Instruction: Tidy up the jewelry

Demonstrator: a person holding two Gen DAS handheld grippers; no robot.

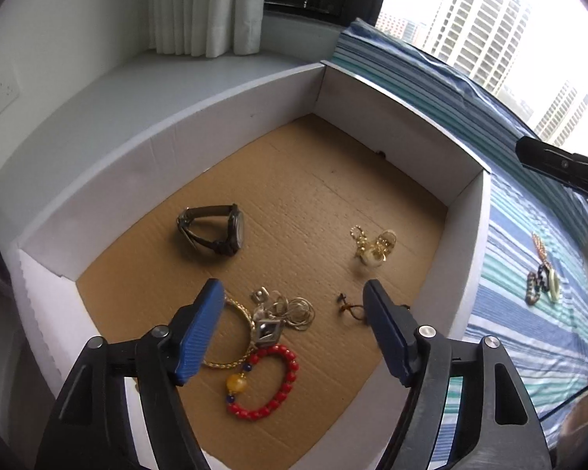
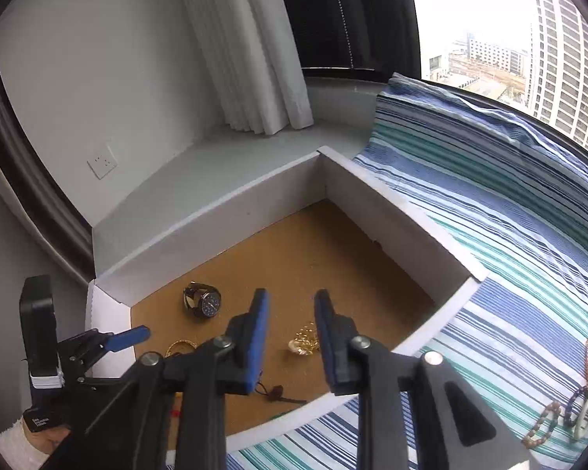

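Since most pieces already lie in the cardboard box (image 1: 466, 235), the remaining cluster of bracelets (image 2: 568, 411) on the striped bedspread (image 2: 490, 274) looks like the next target; it lies well to the right of the box, its long axis running near to far; the right hand-held gripper (image 2: 290, 337), jaws slightly parted and empty, hangs over the box's near right part and is nearer; the left hand-held gripper (image 1: 294, 329), wide open and empty, hangs above the red bead bracelet (image 1: 270, 384).

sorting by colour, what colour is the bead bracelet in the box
Red bracelet with one yellow bead, clearest in the left wrist view.
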